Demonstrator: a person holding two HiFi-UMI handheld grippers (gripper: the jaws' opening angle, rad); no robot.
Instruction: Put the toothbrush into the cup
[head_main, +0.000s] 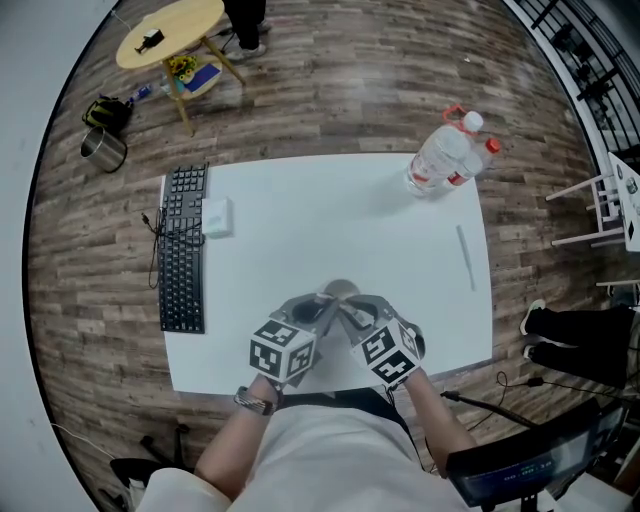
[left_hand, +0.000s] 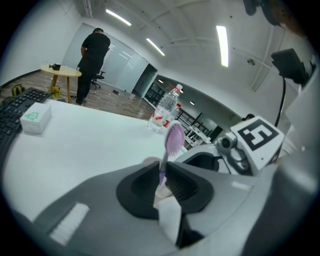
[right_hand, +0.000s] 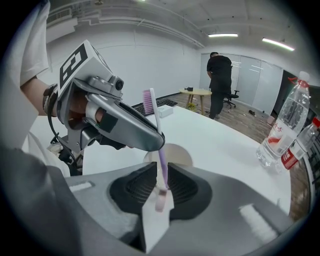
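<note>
Left hand-held gripper (left_hand: 161, 172): clenched on the toothbrush (left_hand: 165, 162) handle.
Right hand-held gripper (right_hand: 160, 175): jaws close around the handle's lower end, apparently grasping too.
Toothbrush place: in the air between both, just before the cup (right_hand: 175, 155) on the worktop (head_main: 330, 215).
Axis: near upright, bristles up, handle end down.
Doing it well: let one grip go, centre the handle end over the rim, lower, then release.

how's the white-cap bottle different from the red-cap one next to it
The white-cap bottle is taller and wider; the red-cap bottle is shorter and slimmer. The cap on the white-cap bottle is white, and the cap on the red-cap bottle is red. Both are clear plastic with red labels, and they stand side by side at the far corner of the white table.
</note>
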